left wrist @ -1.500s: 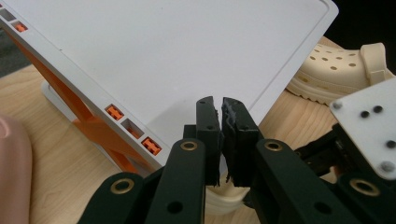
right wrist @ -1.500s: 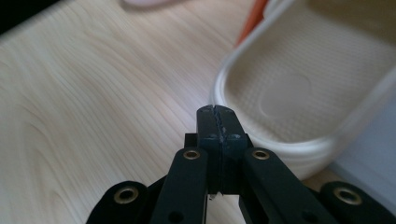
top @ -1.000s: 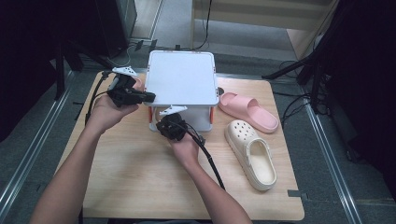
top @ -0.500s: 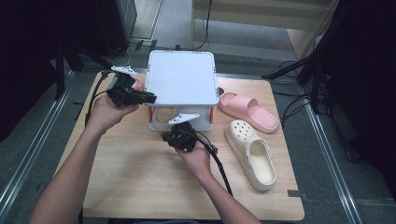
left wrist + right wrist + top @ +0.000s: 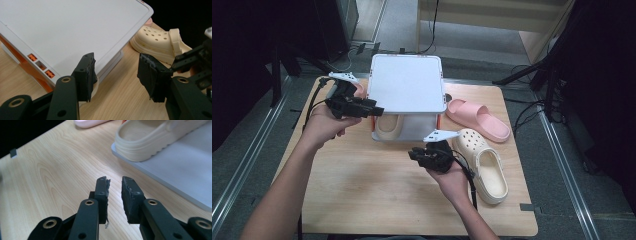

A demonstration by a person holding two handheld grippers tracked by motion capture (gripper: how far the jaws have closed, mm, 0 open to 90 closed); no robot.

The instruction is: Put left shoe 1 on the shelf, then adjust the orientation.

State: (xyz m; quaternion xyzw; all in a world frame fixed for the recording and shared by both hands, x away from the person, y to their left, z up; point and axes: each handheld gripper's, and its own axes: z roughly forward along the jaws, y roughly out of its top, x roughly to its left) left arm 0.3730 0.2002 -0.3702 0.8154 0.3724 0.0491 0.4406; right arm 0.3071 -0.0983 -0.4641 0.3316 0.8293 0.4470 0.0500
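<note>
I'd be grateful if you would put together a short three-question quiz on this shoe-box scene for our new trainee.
1. True or false: a cream clog sits inside the white box.
2. Which shoe lies on the table nearest the right gripper? A) the pink slipper B) the cream clog outside the box
3. In a word, how do the jaws of the left gripper, beside the box lid, stand?

Key: 1 true. 2 B. 3 Open; both grippers' jaws have just been opening, with nothing between them.
</note>
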